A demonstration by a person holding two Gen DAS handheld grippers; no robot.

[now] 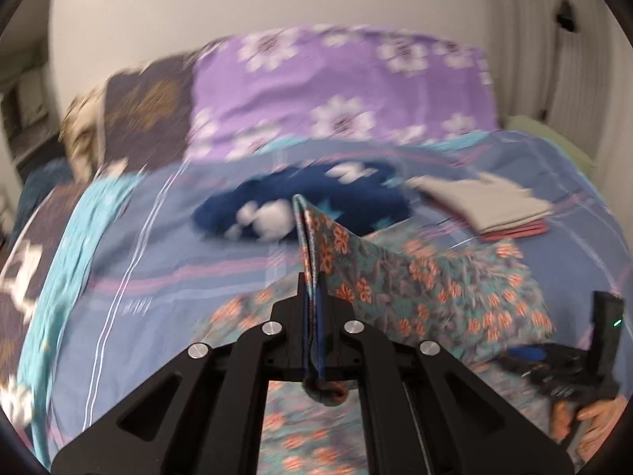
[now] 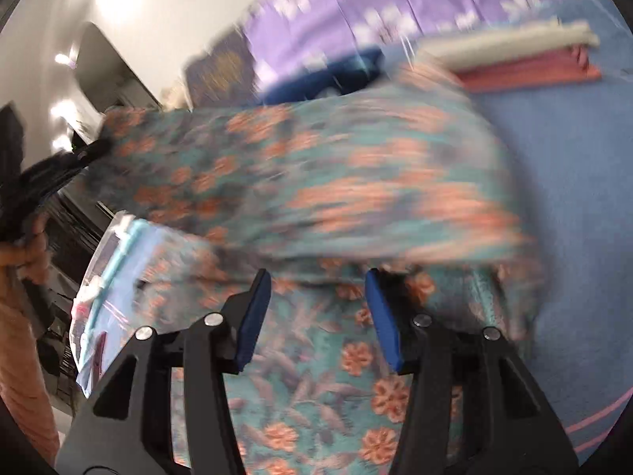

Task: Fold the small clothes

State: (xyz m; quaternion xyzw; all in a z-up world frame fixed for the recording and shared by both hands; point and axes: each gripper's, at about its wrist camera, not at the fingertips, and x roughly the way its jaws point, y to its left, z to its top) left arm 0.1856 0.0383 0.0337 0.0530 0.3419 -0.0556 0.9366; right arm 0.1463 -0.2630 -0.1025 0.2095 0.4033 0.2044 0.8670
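Observation:
A teal cloth with orange flowers lies partly on the bed. My left gripper is shut on one edge of it and holds that edge lifted above the bed. The same cloth fills the right wrist view, stretched and blurred. My right gripper is open just above the cloth, with nothing between its blue pads. The left gripper shows at the far left of the right wrist view, gripping the cloth's corner. The right gripper shows at the lower right of the left wrist view.
A blue striped bedsheet covers the bed. A dark blue garment with white shapes lies behind the cloth. A folded stack of grey and red clothes sits at the right. Purple flowered pillows line the back wall.

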